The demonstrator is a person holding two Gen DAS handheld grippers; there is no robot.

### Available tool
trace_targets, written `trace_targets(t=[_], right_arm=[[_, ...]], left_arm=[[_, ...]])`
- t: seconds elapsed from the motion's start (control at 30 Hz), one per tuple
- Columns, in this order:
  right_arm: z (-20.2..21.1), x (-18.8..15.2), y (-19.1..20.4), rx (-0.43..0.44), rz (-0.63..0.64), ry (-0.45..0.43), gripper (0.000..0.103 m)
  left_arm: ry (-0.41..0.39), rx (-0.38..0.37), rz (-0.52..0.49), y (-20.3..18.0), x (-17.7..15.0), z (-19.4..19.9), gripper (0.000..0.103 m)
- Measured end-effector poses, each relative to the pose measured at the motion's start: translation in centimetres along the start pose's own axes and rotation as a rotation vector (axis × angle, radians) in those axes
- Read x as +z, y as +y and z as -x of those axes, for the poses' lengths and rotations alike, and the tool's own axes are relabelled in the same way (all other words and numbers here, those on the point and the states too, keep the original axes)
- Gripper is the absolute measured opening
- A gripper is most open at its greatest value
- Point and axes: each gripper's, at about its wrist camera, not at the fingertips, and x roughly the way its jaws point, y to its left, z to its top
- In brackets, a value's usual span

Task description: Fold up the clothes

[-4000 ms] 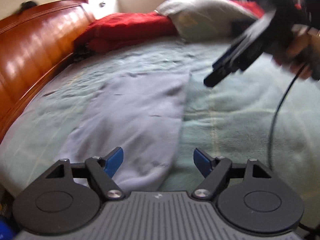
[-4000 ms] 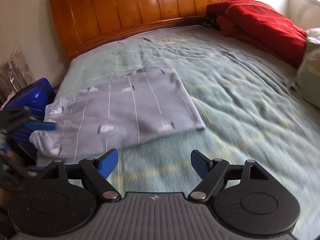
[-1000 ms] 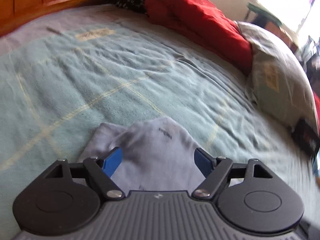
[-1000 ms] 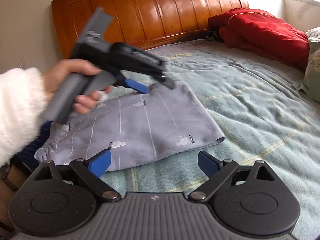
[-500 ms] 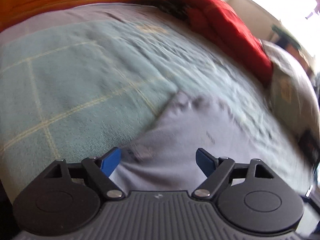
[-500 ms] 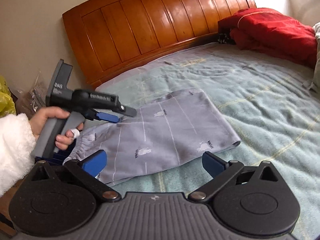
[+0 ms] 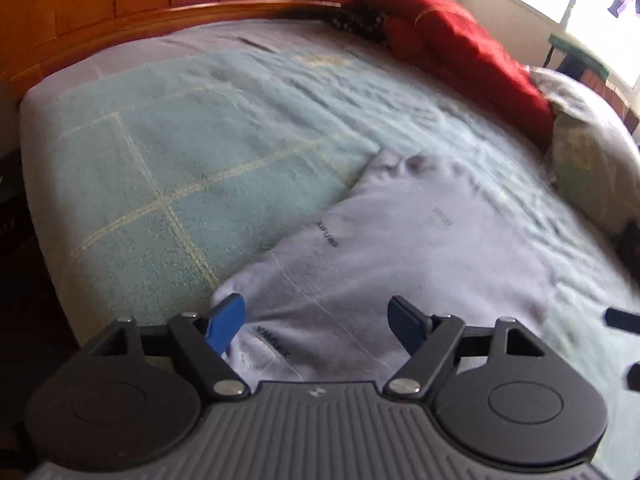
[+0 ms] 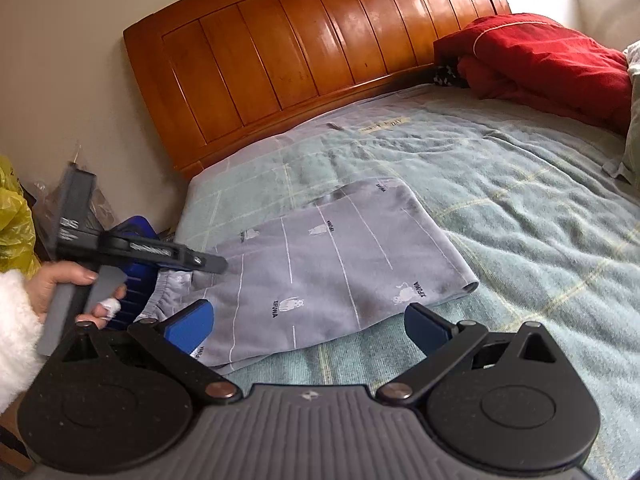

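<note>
Lying folded on bed (image 8: 500, 184): grey pants (image 8: 340, 264).

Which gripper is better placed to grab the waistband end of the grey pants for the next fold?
Left. The left gripper hangs open right over the grey pants' waistband end; the right gripper sits back off its near edge.

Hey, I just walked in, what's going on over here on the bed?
A person is folding clothes using a handheld gripper in each hand. Grey printed pants lie folded flat on the green blanket near the wooden headboard. The left gripper is at the waistband end with its jaws open, and the right gripper hovers over the near edge, also open. Neither is holding the fabric.
</note>
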Motion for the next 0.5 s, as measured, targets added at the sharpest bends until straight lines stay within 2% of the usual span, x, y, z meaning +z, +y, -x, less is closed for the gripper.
trace_targets(t=[0.07,0.13,0.2,0.37,0.5], right_arm=[[-0.1,0.0,0.0,-0.001,-0.002,0.004,0.103],[-0.2,0.0,-0.2,-0.003,-0.005,0.01,0.103],[-0.3,0.0,-0.2,-0.01,-0.006,0.013,0.103],[0.0,0.1,-0.2,-0.008,-0.003,0.003,0.103],[0.1,0.1,-0.3,-0.005,-0.011,-0.002,0.103]], left_arm=[[-0.028,-0.006,-0.075,-1.5,-1.2,1.1,0.084],[-0.058,-0.018,-0.161,-3.2,-2.5,2.3,0.084],[-0.056,0.012,-0.209,-4.0,-4.3,2.6,0.084],[-0.066,0.03,-0.243,-3.5,-8.8,2.5,0.084],[-0.094,0.032,-0.229,-4.4,-8.0,3.9,0.084]])
